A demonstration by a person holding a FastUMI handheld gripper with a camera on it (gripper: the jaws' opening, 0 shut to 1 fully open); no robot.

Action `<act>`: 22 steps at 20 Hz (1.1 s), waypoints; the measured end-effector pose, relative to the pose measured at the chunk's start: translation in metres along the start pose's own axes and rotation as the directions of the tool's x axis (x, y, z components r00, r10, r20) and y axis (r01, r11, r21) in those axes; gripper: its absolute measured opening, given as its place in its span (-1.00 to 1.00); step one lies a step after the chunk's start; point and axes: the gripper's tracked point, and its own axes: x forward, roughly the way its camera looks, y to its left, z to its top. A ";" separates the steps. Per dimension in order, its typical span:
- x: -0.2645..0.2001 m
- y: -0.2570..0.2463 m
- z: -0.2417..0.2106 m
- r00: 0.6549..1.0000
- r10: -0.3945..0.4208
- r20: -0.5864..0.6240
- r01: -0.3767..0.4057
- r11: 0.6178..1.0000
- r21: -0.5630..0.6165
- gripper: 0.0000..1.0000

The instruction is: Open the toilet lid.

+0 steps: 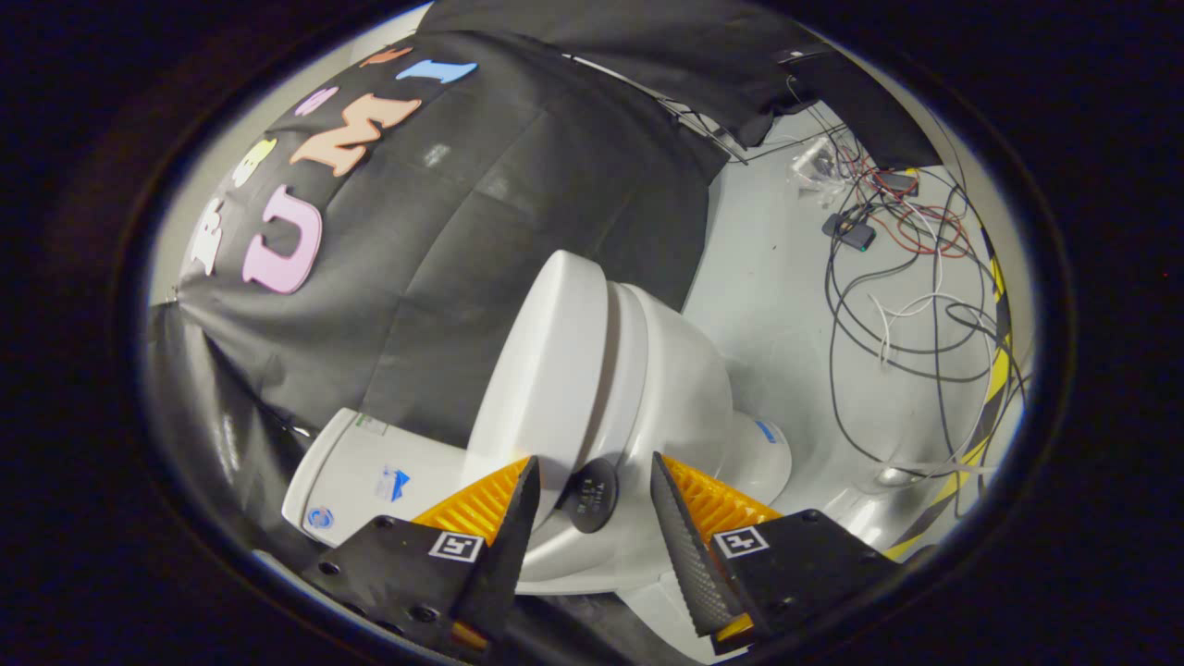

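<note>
white ceramic toilet tank left of fingers | white plastic toilet lid just beyond fingers, lying against seat | gripper spread apart, round dark control knob between tips, untouched | loose tangled cables on grey floor at right

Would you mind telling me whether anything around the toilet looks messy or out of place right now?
Yes: a loose tangle of cables sprawls uncoiled over the pale floor beyond the toilet. The toilet looks intact, its lid down on the seat. The gripper is open, the lid's edge between its fingers.
</note>
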 end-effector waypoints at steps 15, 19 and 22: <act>0.012 0.007 0.003 1.000 -0.010 -0.028 0.014 0.989 0.150 -0.99; -0.004 0.020 0.006 0.996 -0.076 -0.038 0.080 0.991 0.103 -0.99; -0.011 0.042 0.014 0.995 -0.100 -0.028 0.100 0.995 0.018 -0.99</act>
